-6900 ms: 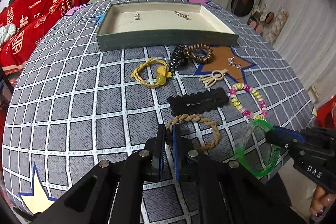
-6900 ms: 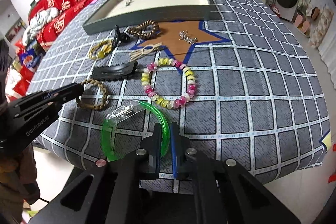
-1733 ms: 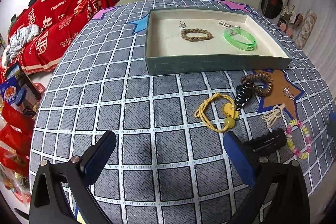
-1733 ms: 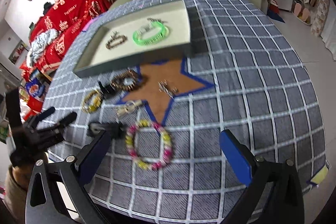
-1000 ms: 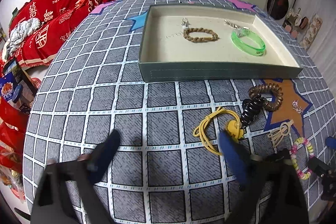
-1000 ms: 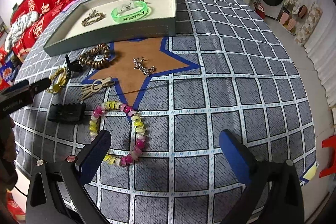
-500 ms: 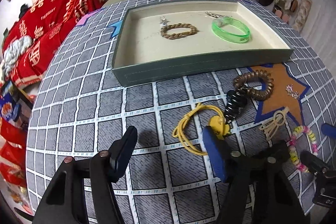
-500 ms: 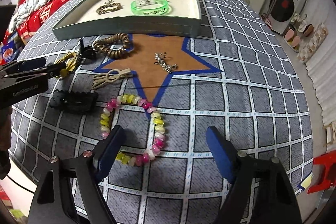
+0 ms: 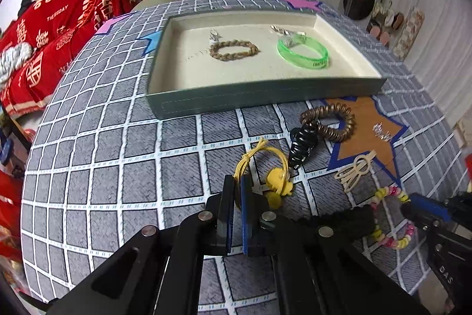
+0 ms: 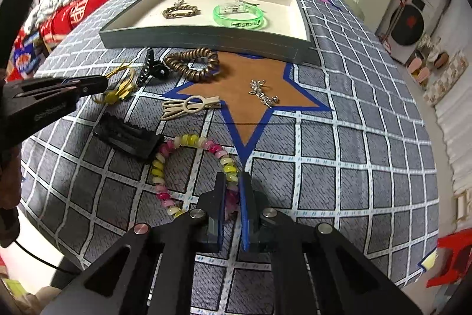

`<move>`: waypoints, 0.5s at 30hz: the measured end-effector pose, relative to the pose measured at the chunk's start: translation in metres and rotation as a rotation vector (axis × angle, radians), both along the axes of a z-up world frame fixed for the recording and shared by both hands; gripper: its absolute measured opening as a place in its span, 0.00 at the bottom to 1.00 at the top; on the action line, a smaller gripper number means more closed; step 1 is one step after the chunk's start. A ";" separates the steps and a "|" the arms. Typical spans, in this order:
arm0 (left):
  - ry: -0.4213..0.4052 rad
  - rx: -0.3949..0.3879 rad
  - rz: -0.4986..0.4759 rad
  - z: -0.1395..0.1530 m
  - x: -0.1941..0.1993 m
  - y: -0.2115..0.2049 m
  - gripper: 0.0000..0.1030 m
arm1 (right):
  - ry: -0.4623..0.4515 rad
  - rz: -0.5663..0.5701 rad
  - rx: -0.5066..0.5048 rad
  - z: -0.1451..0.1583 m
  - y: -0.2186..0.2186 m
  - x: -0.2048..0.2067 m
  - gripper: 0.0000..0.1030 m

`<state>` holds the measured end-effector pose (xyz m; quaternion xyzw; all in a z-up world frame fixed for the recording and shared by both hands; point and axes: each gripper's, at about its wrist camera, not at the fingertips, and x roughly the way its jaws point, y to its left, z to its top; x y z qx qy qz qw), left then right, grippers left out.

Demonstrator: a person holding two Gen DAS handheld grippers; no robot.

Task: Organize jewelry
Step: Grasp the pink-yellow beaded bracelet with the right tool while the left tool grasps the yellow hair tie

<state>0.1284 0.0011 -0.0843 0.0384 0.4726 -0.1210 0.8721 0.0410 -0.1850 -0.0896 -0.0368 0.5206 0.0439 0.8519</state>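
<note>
Since half a second ago both tools have closed from wide to narrow. The left gripper (image 9: 237, 187), lower centre, pinches the yellow cord hair tie (image 9: 265, 167). The right gripper (image 10: 233, 188), lower centre, clamps the glossy beaded bracelet (image 10: 191, 161). Upper frame: rectangular felt-lined tray (image 10: 206, 39) holding a braided bracelet (image 10: 180, 11) and translucent green bangle (image 10: 238, 16).

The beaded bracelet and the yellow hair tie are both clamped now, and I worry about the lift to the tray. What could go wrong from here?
1. The right gripper pinches the beaded bracelet at one edge; the rest may swing and drag the black clip that touches it.
2. The left gripper holds only the thin cord of the yellow hair tie, which may slip out.
3. A dangling loop may catch the tray wall.
</note>
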 end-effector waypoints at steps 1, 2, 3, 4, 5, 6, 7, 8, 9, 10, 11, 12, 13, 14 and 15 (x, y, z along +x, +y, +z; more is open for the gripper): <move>-0.005 -0.010 0.005 0.002 -0.001 0.004 0.12 | 0.002 -0.007 0.016 0.001 -0.003 0.000 0.09; -0.009 -0.018 0.009 0.004 -0.002 0.006 0.12 | 0.003 -0.015 0.039 0.003 -0.008 -0.001 0.09; -0.013 -0.030 0.013 0.008 -0.004 0.009 0.12 | 0.002 -0.020 0.053 0.005 -0.011 -0.001 0.09; -0.016 -0.039 0.015 0.009 -0.004 0.011 0.12 | 0.001 -0.024 0.065 0.006 -0.014 -0.002 0.09; -0.020 -0.048 0.018 0.011 -0.006 0.014 0.12 | -0.001 -0.029 0.078 0.009 -0.018 -0.003 0.09; -0.025 -0.057 0.022 0.014 -0.007 0.016 0.12 | -0.004 -0.034 0.088 0.012 -0.021 -0.003 0.09; -0.031 -0.067 0.025 0.017 -0.009 0.018 0.12 | -0.009 -0.039 0.095 0.014 -0.024 -0.004 0.09; -0.034 -0.073 0.026 0.019 -0.010 0.020 0.12 | -0.015 -0.045 0.105 0.017 -0.027 -0.004 0.09; -0.038 -0.079 0.027 0.021 -0.010 0.021 0.12 | -0.020 -0.052 0.114 0.020 -0.030 -0.005 0.09; -0.042 -0.086 0.029 0.024 -0.011 0.022 0.12 | -0.025 -0.058 0.125 0.023 -0.033 -0.005 0.09; -0.046 -0.093 0.027 0.027 -0.012 0.023 0.12 | -0.029 -0.063 0.135 0.026 -0.036 -0.004 0.09; -0.050 -0.097 0.026 0.029 -0.013 0.024 0.12 | -0.033 -0.067 0.142 0.028 -0.038 -0.004 0.09; -0.057 -0.101 0.023 0.033 -0.014 0.024 0.12 | -0.037 -0.070 0.149 0.030 -0.039 -0.004 0.09; -0.063 -0.103 0.021 0.036 -0.015 0.025 0.12 | -0.044 -0.074 0.156 0.034 -0.041 -0.003 0.09; -0.068 -0.106 0.019 0.039 -0.015 0.024 0.12 | -0.049 -0.076 0.161 0.036 -0.042 -0.003 0.09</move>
